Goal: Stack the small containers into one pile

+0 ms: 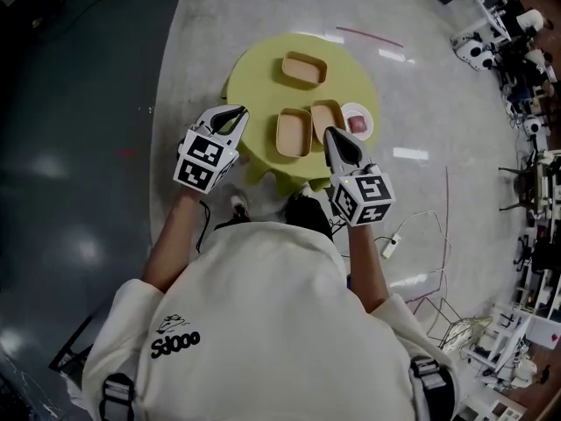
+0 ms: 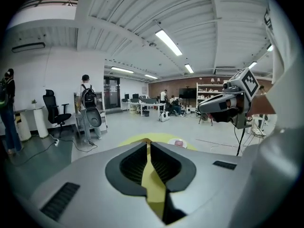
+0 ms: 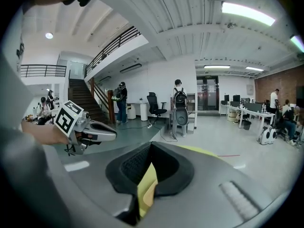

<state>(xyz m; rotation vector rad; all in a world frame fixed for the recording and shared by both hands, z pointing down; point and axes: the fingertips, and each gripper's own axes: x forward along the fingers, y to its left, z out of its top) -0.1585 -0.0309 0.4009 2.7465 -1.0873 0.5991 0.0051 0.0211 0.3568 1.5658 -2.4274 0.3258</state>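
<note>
A round yellow-green table (image 1: 259,82) stands on a grey polished floor (image 1: 175,60). Four items lie directly on its top. The far container (image 1: 304,69), tan and rectangular, sits alone toward the far side, open side up and well apart from the others. Near the front edge, the left container (image 1: 294,133) and the right container (image 1: 324,115) lie side by side, long sides roughly parallel; contact between them cannot be confirmed. A small round white dish (image 1: 357,121), holding something pinkish, sits just right of that pair.
</note>
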